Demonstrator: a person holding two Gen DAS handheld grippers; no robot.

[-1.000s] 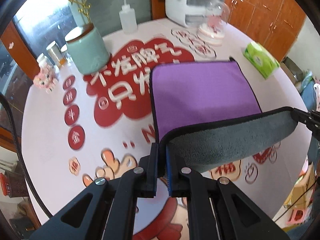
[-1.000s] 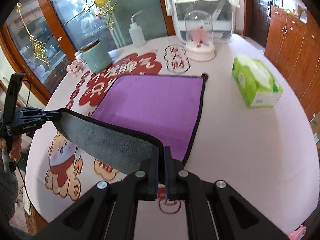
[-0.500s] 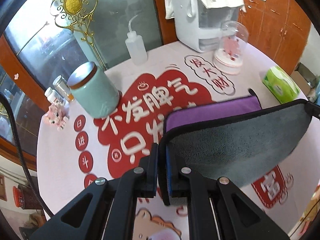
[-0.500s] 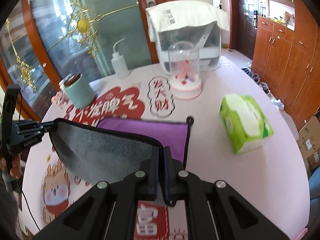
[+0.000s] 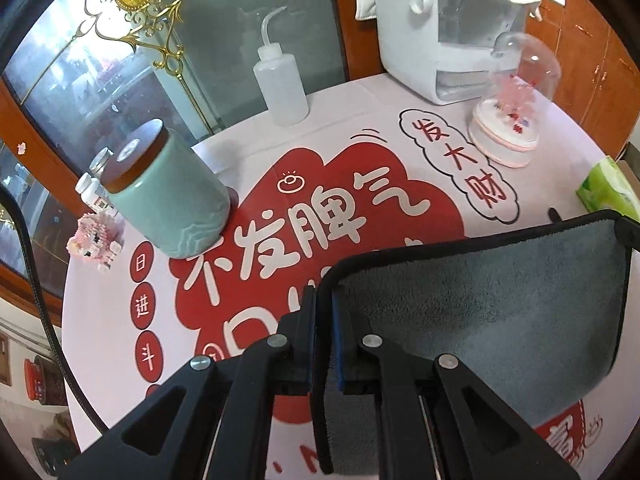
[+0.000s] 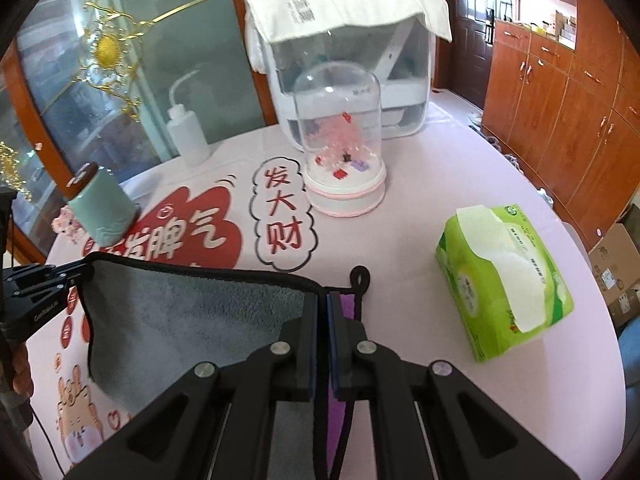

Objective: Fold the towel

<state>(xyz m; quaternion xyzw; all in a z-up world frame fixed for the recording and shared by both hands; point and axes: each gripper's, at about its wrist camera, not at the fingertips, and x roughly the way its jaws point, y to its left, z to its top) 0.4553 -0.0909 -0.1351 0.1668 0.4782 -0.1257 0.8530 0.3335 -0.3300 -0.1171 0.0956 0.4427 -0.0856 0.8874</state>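
The towel [image 5: 492,304] is grey on one side and purple on the other, with black trim. My left gripper [image 5: 323,320] is shut on its near-left corner. My right gripper [image 6: 323,320] is shut on the other near corner. Between them the grey side [image 6: 192,316] hangs stretched over the table, carried across the purple layer. Only a purple strip [image 6: 347,306] and the black hanging loop [image 6: 359,276] show at the far right edge. The left gripper shows at the left of the right wrist view [image 6: 36,292].
On the round pink table [image 6: 440,184] stand a green tissue pack [image 6: 504,280], a glass dome ornament [image 6: 340,148], a white appliance under a cloth [image 6: 348,60], a squeeze bottle [image 5: 280,80], a teal jar [image 5: 168,196] and a small pink figure [image 5: 94,240].
Both grippers have carried the near edge of the towel away from me over the purple half. The grey side now covers nearly all the purple, and the far table objects look closer.
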